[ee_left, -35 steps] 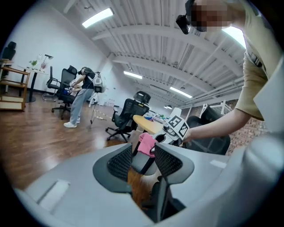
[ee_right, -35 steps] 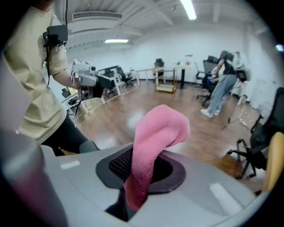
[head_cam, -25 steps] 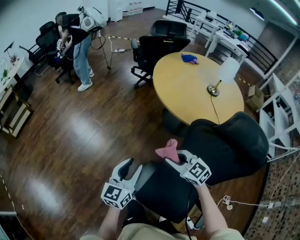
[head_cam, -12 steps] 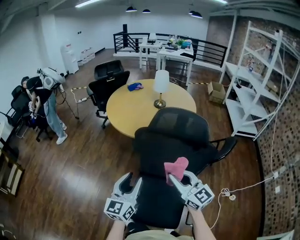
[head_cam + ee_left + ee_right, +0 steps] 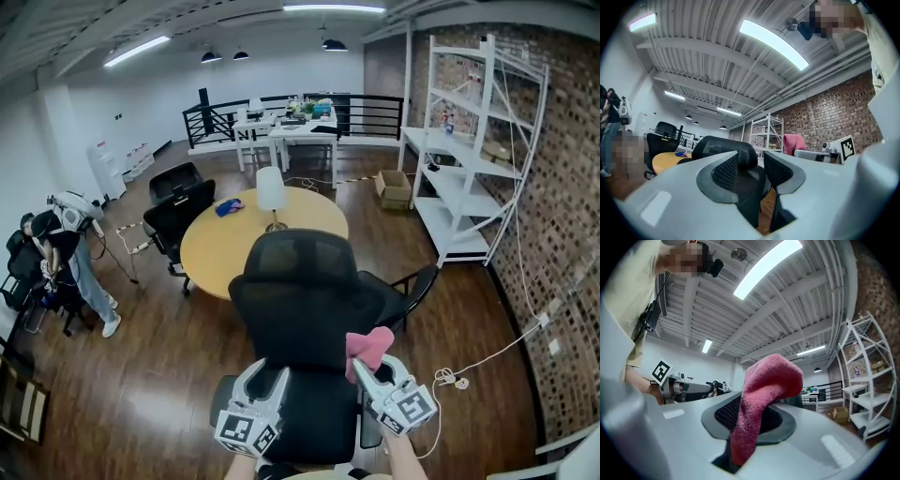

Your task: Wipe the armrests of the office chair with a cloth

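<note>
Presently, right gripper (image 5: 366, 371) clamping pink cloth (image 5: 369, 345) between its jaws, hovering just before chair (image 5: 300, 300) back, left gripper (image 5: 262, 376) hovering alongside, jaws apart, gripping nothing, armrest (image 5: 419, 281) lying apart from cloth.

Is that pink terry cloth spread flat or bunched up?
Bunched up: the pink terry cloth is pinched between the right gripper's jaws, drooping over in a fold.

Pink cloth (image 5: 368, 347) pinched upright beside black office chair (image 5: 298, 302).
</note>
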`<state>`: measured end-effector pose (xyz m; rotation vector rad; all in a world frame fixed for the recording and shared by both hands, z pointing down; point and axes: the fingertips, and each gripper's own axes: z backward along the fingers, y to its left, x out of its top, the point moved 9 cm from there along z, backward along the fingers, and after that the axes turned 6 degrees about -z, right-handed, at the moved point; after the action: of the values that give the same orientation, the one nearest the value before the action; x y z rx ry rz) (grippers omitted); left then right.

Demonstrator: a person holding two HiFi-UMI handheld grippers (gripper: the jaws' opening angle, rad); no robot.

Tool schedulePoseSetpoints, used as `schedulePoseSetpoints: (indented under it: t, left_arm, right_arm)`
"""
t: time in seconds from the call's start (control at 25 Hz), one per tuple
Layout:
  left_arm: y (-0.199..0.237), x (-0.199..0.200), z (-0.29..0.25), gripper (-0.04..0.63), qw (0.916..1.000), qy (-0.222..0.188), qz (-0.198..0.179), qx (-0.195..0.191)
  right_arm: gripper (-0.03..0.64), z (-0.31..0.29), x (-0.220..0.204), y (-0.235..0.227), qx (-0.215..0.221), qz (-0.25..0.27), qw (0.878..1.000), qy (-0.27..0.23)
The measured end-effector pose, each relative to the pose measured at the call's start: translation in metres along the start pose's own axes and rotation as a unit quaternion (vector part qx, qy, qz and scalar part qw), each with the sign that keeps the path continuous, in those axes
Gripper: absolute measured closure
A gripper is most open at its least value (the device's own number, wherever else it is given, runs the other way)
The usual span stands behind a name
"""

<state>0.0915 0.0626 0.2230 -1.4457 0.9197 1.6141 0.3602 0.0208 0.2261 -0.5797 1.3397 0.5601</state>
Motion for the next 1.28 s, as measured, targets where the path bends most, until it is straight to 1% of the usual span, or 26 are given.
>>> schedulePoseSetpoints:
  t: [0.08,0.2,0.28,0.44,0.6,0.68,0.92,1.28]
  left_arm:
    - [-0.011,-0.001,-0.001,0.442,1.0000,0.002,-0.001,-0.005]
    - [-0.021,0.003,-0.001,0.442,1.0000,0.006,-0.003,-0.005]
    - [-0.024,0.006,0.000,0.442,1.0000,0.007,-0.005,-0.003]
    - [-0.026,0.003,0.003,0.443,0.9999,0.007,-0.009,0.001]
    - [-0.026,-0.001,-0.004,0.443,0.9999,0.008,-0.014,0.003]
    - [-0.026,-0.002,-0.009,0.443,0.9998,0.005,-0.017,0.000]
    - [-0.043,0.003,-0.012,0.443,0.9997,0.005,-0.025,-0.005]
    - [-0.040,0.006,-0.021,0.443,0.9995,0.010,-0.029,-0.002]
  right_arm:
    - [0.546,0.015,-0.005,-0.003,-0.015,-0.010,1.000,-0.004]
    - [0.546,0.028,-0.008,-0.008,-0.021,-0.030,0.999,-0.017]
    - [0.546,0.032,-0.006,-0.011,-0.025,-0.033,0.999,-0.019]
    - [0.548,0.036,-0.001,-0.014,-0.025,-0.025,0.999,-0.011]
    - [0.548,0.033,0.004,-0.014,-0.028,0.013,1.000,0.004]
    - [0.548,0.031,0.007,-0.015,-0.032,0.022,0.999,0.005]
    - [0.548,0.043,0.012,-0.020,-0.040,0.014,0.999,0.002]
    - [0.548,0.037,0.006,-0.027,-0.038,0.006,0.999,0.006]
